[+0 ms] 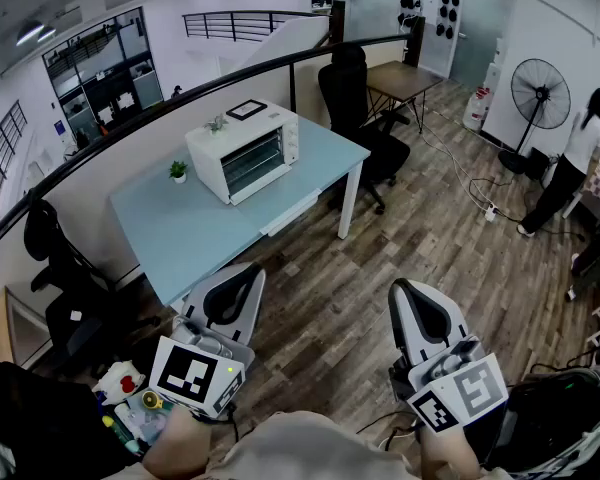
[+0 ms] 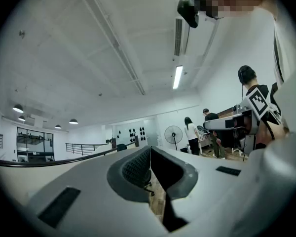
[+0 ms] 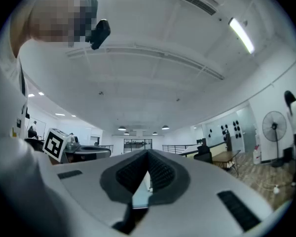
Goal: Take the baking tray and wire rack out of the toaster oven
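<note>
- Both tools are empty. The left tool [image 1: 235, 286] has its jaws closed together with nothing between them, and the right tool [image 1: 412, 303] is the same.
- The toaster oven [image 1: 245, 151] stands on the worktop [image 1: 180, 233] toward its far edge, with its door closed. The baking tray and wire rack are not visible and are presumably still inside.
- The oven's long side runs along the far edge, and its glass door faces the near edge, toward the person.
- The oven is well apart from both tools, beyond the near edge. It lies roughly straight ahead of the left tool, so that hand looks nearer. The right tool is off to the side over the floor.
- A small potted plant [image 1: 178, 171] sits just beside the oven's left end, clear of the door.
</note>
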`<state>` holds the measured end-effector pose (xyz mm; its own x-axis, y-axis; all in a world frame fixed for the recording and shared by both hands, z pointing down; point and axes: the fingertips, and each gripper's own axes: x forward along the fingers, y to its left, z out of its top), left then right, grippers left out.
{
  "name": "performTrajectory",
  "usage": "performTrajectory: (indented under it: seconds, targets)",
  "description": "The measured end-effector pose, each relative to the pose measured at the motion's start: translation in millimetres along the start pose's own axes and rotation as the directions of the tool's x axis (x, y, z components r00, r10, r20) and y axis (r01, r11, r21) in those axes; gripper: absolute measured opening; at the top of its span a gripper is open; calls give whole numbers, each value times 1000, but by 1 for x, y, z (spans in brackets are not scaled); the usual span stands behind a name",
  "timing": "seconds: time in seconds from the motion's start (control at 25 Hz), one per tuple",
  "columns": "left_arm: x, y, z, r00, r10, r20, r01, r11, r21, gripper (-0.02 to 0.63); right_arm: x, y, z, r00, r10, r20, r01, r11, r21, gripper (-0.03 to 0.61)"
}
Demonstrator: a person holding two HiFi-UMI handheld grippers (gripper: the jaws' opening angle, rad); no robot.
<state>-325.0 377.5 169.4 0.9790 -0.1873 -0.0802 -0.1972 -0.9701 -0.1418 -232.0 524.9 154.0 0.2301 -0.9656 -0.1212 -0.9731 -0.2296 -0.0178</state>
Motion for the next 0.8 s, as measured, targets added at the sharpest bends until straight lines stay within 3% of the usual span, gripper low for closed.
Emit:
performTrajectory:
  seconds: [0.12, 0.56, 0.8]
  targets:
    - [6, -4, 1, 1000, 4, 6, -4, 1000, -10, 8, -1, -5, -2, 1000, 27, 7, -28, 999, 35, 3]
    - [19, -40, -23, 999, 25, -37, -25, 1000, 3, 8, -24, -40, -20, 1000, 17, -16, -17, 1000, 1, 3]
    - [24, -41, -31, 998, 50, -35, -51, 998, -22, 8, -26, -57, -29, 1000, 2, -9, -2, 999, 44, 5]
